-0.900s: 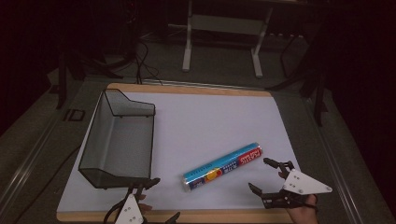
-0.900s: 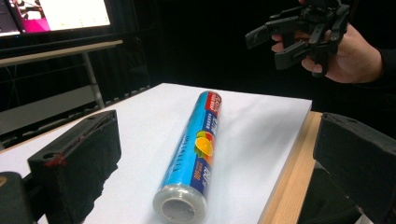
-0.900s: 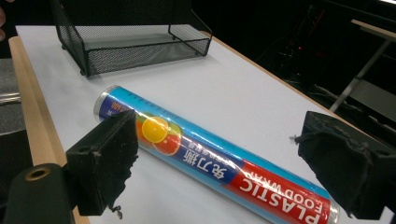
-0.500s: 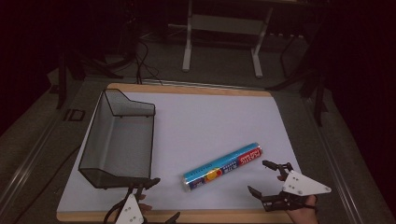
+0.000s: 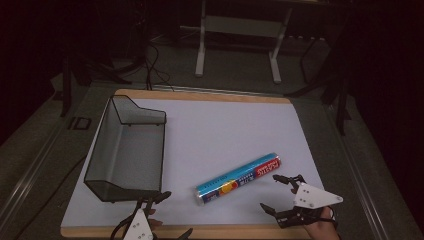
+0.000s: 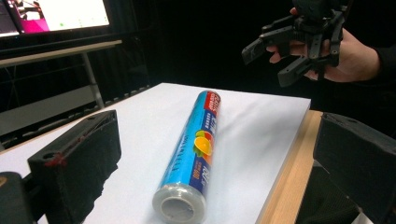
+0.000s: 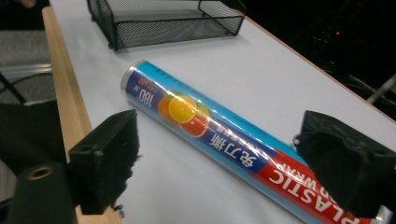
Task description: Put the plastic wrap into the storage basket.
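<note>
Comparing with a moment ago, nothing is seen changed: both claws, left (image 5: 167, 212) and right (image 5: 281, 196), remain apart and empty flanking the roll (image 5: 238, 179) near the bench's (image 5: 225, 125) front edge, so no grasp is judged begun.

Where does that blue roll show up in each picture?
High view: roll lies low centre, slanted, right of the tray.
Left gripper view: centre, running away from the camera.
Right gripper view: diagonal across the middle.
Shared landmark: its orange fruit print.
</note>
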A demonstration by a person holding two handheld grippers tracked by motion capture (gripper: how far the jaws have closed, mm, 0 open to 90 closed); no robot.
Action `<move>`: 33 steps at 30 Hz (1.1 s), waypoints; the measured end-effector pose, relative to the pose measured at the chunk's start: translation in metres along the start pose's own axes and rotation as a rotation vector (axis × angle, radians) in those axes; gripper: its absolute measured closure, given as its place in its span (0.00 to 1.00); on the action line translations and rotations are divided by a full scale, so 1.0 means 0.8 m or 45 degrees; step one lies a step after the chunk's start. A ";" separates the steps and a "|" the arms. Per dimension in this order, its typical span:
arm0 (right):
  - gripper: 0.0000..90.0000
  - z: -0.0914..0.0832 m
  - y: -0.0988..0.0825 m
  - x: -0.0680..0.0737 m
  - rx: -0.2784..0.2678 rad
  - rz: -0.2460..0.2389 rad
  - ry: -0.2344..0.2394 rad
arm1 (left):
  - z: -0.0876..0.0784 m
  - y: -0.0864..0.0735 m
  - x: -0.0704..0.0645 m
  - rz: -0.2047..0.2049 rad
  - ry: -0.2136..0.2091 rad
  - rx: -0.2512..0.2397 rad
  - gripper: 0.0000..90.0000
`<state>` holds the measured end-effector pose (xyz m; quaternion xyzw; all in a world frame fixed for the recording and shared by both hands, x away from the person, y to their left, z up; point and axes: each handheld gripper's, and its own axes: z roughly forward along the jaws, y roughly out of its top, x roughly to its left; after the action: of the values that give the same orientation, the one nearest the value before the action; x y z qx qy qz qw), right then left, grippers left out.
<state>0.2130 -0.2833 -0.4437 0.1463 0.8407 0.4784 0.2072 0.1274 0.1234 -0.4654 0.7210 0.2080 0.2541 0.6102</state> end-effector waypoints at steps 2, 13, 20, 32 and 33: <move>0.15 0.004 0.002 0.001 0.007 -0.020 0.037 | -0.001 0.000 0.000 -0.001 0.006 -0.006 0.02; 0.14 0.015 0.012 -0.005 0.086 -0.063 0.057 | -0.001 0.001 0.003 -0.007 0.015 0.000 0.02; 0.11 0.022 0.012 -0.017 0.067 0.018 0.072 | 0.000 0.000 0.003 0.001 0.007 -0.001 0.02; 0.22 0.054 0.004 -0.033 0.147 -0.108 0.180 | 0.003 -0.002 0.003 -0.003 -0.001 0.010 0.02; 0.22 0.054 0.004 -0.033 0.147 -0.108 0.180 | 0.003 -0.002 0.003 -0.003 -0.001 0.010 0.02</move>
<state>0.2570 -0.2610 -0.4554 0.0881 0.8848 0.4291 0.1588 0.1306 0.1235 -0.4669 0.7232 0.2097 0.2522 0.6078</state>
